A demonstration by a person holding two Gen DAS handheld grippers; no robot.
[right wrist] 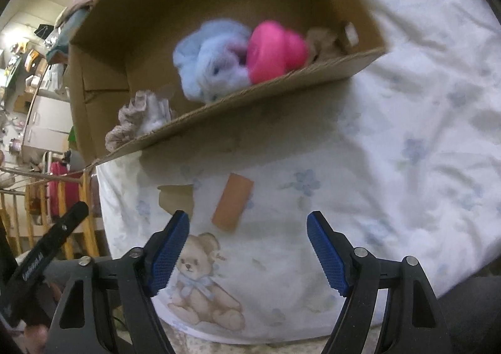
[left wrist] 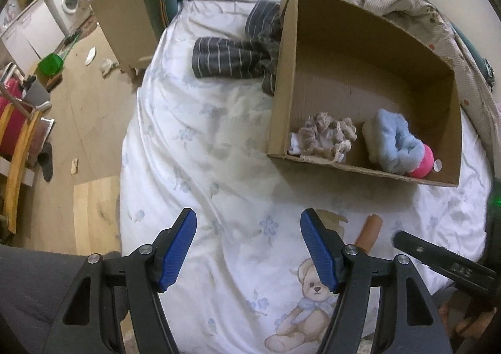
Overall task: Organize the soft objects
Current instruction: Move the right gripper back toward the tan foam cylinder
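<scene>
Both claws, left claw [left wrist: 249,247] & right claw [right wrist: 247,249], open & empty: lower right claw onto orange roll [right wrist: 232,206] just ahead, pinch mid-body, drop in box [right wrist: 281,84] beyond.

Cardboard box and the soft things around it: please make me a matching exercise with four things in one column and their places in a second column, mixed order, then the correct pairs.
Things:
1. blue fluffy item
2. striped grey cloth
3. orange-brown roll
4. beige ruffled item

Places:
A. on the bedsheet, outside the box, against its far left wall
B. in the cardboard box, next to the pink item
C. in the box, at its near left corner
D. on the bedsheet, in front of the box, near the printed teddy bear

Pairs: 1-B, 2-A, 3-D, 4-C
</scene>
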